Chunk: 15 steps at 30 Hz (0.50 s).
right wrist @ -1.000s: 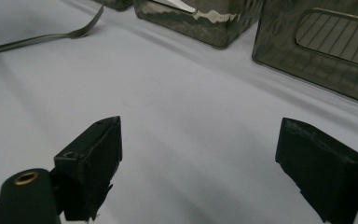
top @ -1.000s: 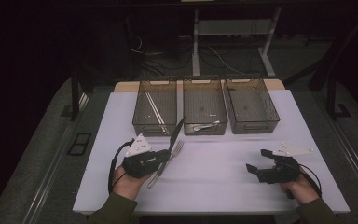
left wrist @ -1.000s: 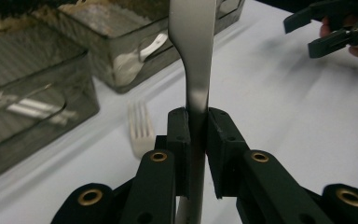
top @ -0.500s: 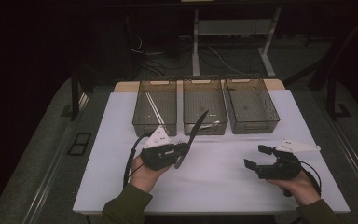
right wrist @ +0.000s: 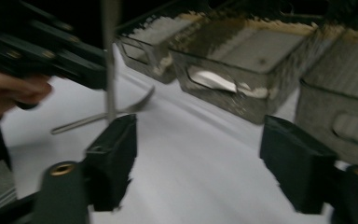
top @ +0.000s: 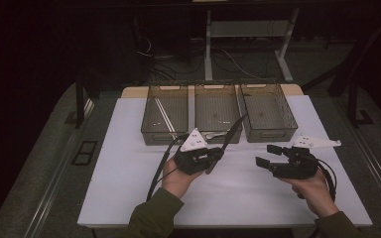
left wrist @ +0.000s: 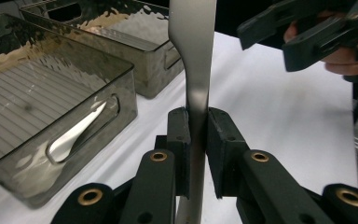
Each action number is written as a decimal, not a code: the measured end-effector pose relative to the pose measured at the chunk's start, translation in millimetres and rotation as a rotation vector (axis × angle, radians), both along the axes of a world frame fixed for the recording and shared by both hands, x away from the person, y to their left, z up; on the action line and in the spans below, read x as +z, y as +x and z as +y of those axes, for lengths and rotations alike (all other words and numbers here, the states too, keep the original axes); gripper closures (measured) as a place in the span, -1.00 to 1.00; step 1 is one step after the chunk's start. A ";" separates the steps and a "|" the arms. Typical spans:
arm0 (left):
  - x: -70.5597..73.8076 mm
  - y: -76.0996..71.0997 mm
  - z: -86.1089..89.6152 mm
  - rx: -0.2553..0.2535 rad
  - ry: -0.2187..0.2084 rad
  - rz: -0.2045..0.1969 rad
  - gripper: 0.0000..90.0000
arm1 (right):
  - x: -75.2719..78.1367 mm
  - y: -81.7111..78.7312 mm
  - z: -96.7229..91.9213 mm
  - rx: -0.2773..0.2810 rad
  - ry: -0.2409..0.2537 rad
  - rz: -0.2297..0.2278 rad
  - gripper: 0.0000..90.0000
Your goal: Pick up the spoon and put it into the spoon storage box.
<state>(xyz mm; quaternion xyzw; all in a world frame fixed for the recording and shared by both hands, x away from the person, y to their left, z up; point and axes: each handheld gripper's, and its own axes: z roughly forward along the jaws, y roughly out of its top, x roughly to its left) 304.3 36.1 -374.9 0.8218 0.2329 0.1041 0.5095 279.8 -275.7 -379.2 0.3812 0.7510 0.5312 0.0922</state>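
My left gripper is shut on a long flat metal piece of cutlery. The cutlery slants up toward the middle bin. A fork lies on the white mat under the left gripper. My right gripper hovers over the mat at the right. It is open with nothing between its jaws, which have just been closing a little. In the left gripper view the right gripper shows at the top right.
Three smoky clear bins stand in a row at the back of the white mat: left bin with thin utensils, middle bin with a shiny utensil, right bin. A white plate part lies at the right.
The left gripper has carried the cutlery to the right and toward the bins, off the spot by the fork. The right gripper has risen slightly and its jaws stand narrower.
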 end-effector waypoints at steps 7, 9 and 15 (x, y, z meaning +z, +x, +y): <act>-4.6 -0.4 -8.7 0.017 0.010 -0.020 0.76 | 12.3 9.3 17.6 0.075 0.068 0.009 0.10; -6.1 -1.4 -11.0 0.016 0.016 -0.022 0.76 | 12.6 12.6 26.4 0.090 0.071 0.011 0.15; -9.8 -4.8 -18.3 0.014 0.032 -0.033 0.76 | 13.7 21.7 45.5 0.107 0.084 0.025 0.37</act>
